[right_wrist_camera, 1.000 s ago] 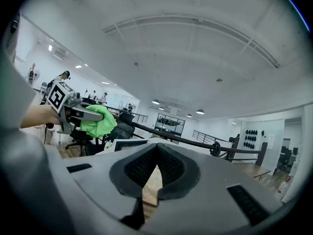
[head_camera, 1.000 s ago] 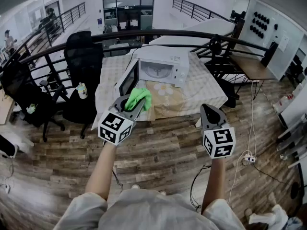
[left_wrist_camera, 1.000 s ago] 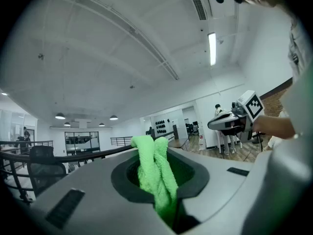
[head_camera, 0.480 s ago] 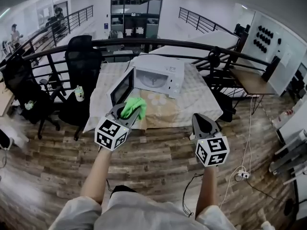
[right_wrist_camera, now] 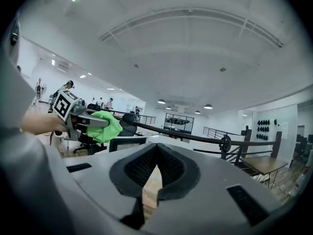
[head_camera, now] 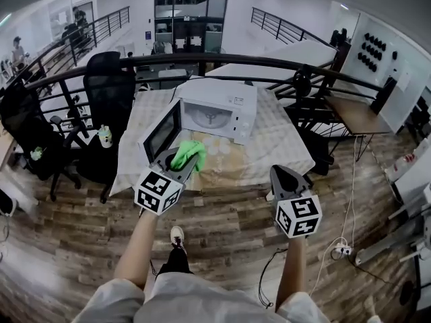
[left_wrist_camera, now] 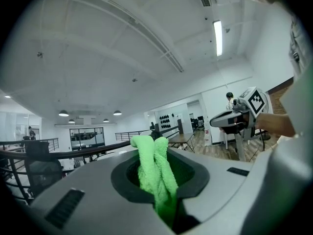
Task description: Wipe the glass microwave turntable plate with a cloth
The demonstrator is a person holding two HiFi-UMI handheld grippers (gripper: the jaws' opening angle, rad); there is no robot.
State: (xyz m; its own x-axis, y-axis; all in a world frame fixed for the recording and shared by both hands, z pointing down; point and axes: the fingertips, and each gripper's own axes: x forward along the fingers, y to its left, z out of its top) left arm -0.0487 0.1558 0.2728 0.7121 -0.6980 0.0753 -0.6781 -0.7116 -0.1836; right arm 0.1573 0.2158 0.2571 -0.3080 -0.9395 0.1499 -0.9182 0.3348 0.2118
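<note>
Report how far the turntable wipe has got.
Done: the microwave door stands open, and the left gripper is shut on the green cloth. In hand: both grippers are held up short of the table; the right gripper is shut and empty. Left: the glass plate seems to sit inside the microwave, untouched, so all the wiping is yet to do.

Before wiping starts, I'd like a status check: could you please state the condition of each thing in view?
microwave door: open
glass turntable plate: inside the microwave
green cloth: bunched, clamped in the left gripper
left gripper: shut on the green cloth
right gripper: shut, empty
</note>
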